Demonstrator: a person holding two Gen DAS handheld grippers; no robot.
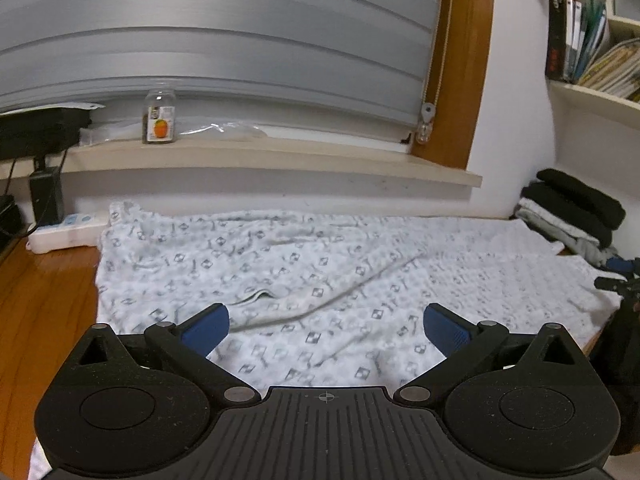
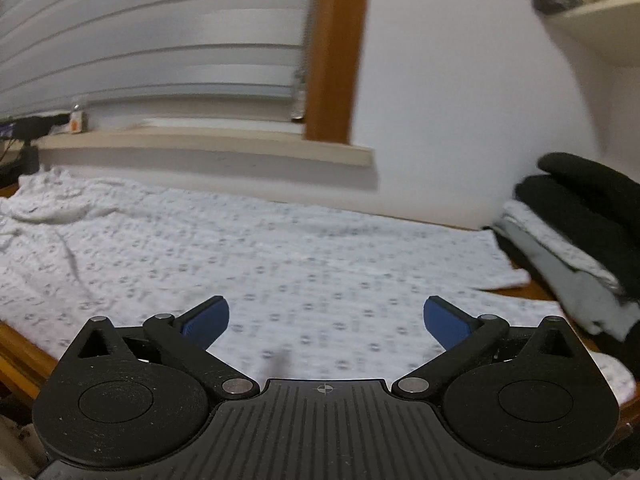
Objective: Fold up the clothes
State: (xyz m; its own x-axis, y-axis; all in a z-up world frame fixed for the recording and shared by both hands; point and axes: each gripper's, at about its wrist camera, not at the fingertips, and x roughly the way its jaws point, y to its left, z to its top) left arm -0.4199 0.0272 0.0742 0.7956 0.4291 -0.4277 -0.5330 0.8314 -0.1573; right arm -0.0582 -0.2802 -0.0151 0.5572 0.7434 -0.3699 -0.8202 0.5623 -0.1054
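Note:
A white garment (image 1: 320,272) with a small grey print lies spread flat on the wooden floor below the window sill. A fold line crosses it from the middle toward the front left. My left gripper (image 1: 326,330) hovers over its near edge, open, with nothing between the blue pads (image 1: 206,330). In the right wrist view the same garment (image 2: 260,248) fills the floor, blurred. My right gripper (image 2: 326,320) is open above its near right part and holds nothing. The other gripper shows at the right edge of the left wrist view.
A stack of folded clothes (image 1: 572,216), black over white and grey, sits at the right by the wall (image 2: 580,232). A white power strip (image 1: 66,232) lies at the garment's far left corner. A jar (image 1: 160,117) stands on the sill; bookshelves (image 1: 592,52) are at upper right.

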